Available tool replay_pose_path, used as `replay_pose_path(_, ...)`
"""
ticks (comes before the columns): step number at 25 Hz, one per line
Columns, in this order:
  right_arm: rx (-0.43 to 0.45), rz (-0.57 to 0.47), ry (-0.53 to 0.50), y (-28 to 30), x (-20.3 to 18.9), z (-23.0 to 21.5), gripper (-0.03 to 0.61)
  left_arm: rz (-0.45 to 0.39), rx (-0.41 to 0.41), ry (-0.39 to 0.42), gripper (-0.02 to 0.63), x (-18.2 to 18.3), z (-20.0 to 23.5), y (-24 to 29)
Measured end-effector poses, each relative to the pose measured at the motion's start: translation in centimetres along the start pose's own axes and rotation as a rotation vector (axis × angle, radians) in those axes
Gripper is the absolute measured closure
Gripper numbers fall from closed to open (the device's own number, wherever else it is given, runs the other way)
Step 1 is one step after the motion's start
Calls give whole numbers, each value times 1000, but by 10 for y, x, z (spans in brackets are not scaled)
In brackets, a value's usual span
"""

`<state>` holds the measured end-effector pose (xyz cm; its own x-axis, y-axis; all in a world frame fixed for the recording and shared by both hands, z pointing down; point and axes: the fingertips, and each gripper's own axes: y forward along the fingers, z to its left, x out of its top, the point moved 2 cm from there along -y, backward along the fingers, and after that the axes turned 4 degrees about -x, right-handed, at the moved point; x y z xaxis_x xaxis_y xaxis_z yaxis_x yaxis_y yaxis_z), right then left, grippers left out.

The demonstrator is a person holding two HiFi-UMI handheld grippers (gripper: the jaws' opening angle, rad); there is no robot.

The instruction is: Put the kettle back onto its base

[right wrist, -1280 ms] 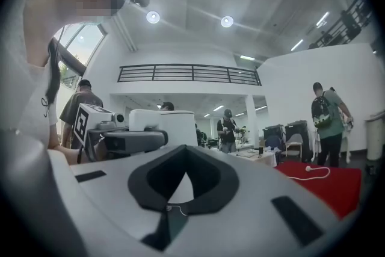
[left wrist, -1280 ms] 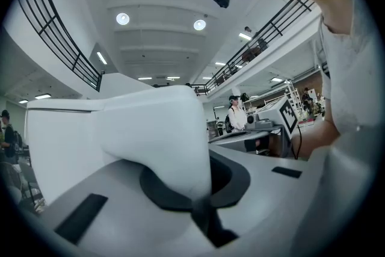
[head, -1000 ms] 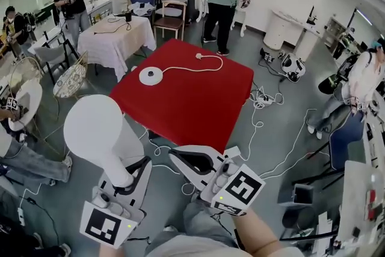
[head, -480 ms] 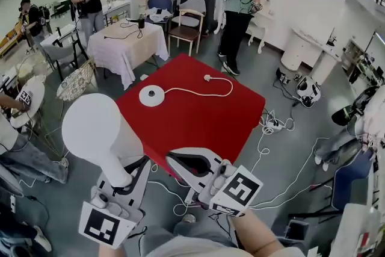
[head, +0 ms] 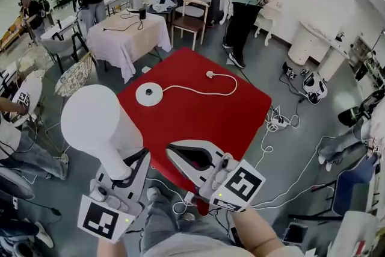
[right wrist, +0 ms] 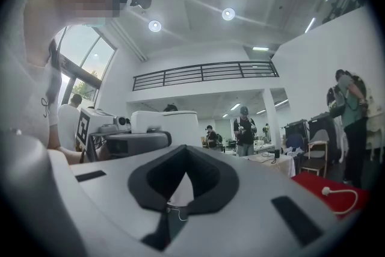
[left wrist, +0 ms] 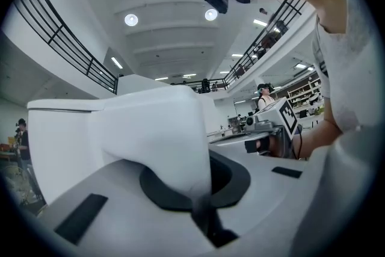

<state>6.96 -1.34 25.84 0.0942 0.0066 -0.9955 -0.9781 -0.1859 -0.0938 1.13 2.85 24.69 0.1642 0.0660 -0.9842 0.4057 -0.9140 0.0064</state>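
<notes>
While the left tool (head: 125, 173) clamps the white kettle (head: 96, 123) by its handle, well apart from the base (head: 149, 94) on the red counter (head: 216, 123), the right tool (head: 187, 156) is closed on nothing.

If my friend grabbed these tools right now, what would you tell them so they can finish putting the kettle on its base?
Left tool: shut on the handle of the white kettle, which is held up in the air close to the person.
Right tool: jaws together, nothing in it, beside the kettle.
Base: a round white disc on the red table, with nothing on it. Its cord runs to a plug lying on the table.
Done: the kettle is in hand.
Left: carry it over the base, set it down, let go.
</notes>
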Motion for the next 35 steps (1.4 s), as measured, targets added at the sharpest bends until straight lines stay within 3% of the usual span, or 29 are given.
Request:
replay_pose_path(16, -135, 37, 26, 82, -29, -90, 572, 9, -170, -44, 604, -54, 102, 82)
replay_pose_path(24, -243, 60, 47, 122, -52, -143, 572, 27, -307, -39, 604, -92, 153, 122)
replay_pose_path(35, -344, 94, 61, 157, -84, -177, 572, -1, -462, -24, 604, -150, 193, 167)
